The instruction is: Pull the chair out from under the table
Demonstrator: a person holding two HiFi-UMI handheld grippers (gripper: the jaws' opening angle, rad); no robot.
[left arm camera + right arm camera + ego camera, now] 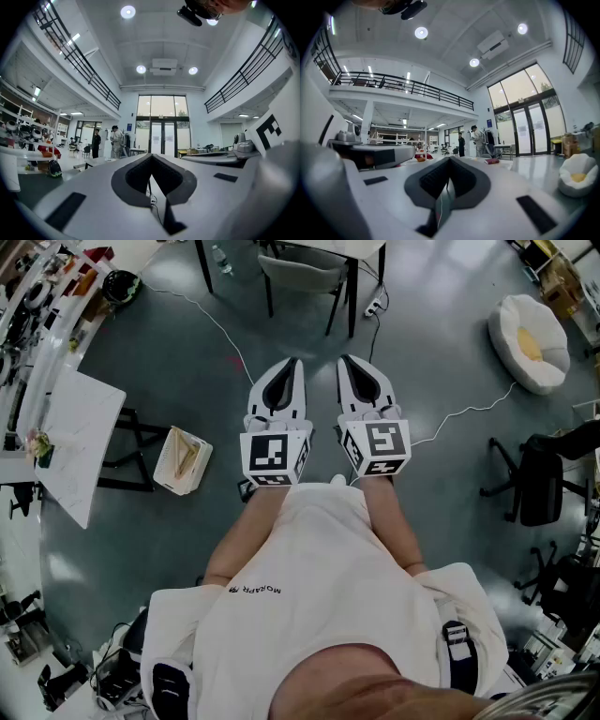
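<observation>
Head view shows the chair point(302, 274) tucked under the desk point(352, 296), well ahead of the left gripper point(289, 367) and right gripper point(349, 362), both level with jaws together. A white cable point(217, 326) crosses the floor between. Gripper views show glass doors point(161, 136) and standing people point(96, 143) instead.

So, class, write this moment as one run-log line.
left hand-held gripper: shut, empty | right hand-held gripper: shut, empty | chair: at table, not reached
</observation>
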